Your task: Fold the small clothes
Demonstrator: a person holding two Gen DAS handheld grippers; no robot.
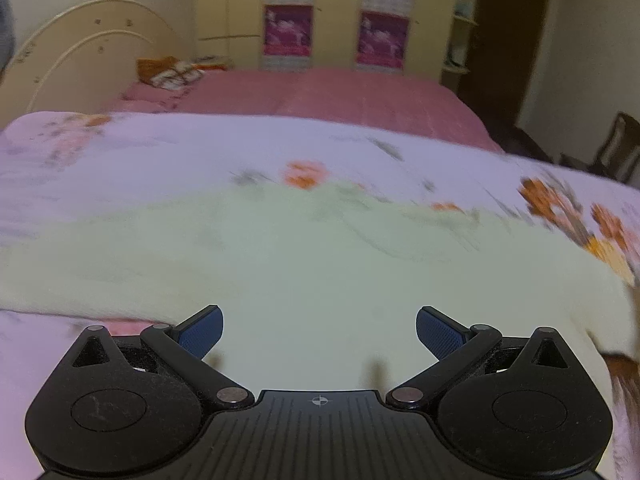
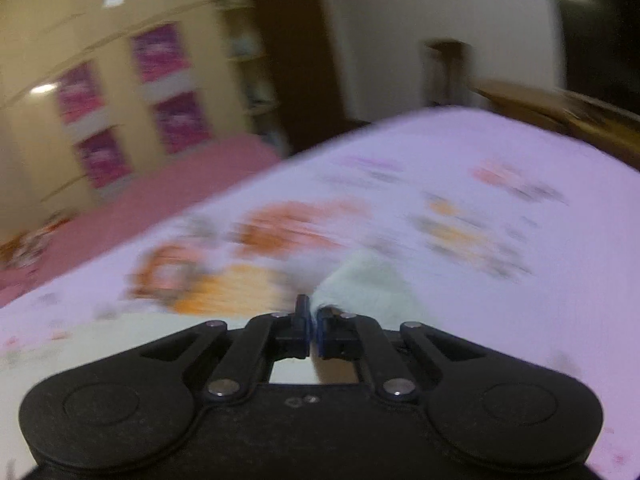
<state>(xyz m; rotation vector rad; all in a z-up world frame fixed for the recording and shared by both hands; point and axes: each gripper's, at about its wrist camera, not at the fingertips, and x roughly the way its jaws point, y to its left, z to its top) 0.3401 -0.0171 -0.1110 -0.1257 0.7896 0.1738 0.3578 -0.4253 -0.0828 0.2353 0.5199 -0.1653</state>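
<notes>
A pale green garment [image 1: 304, 264] lies spread on a lilac floral sheet [image 1: 160, 148]. My left gripper [image 1: 319, 332] is open, its blue pads [image 1: 200, 332] apart just above the garment's near part. In the right wrist view my right gripper [image 2: 313, 320] is shut on a corner of the same pale green garment [image 2: 368, 284], which bunches up just past the fingertips. That view is blurred by motion.
The floral sheet [image 2: 460, 168] covers the work surface. Behind it is a bed with a pink cover [image 1: 340, 96], a cream headboard [image 1: 92, 40] and folded orange cloth [image 1: 168, 72]. A cream wardrobe [image 1: 336, 12] and a dark chair [image 1: 616, 144] stand beyond.
</notes>
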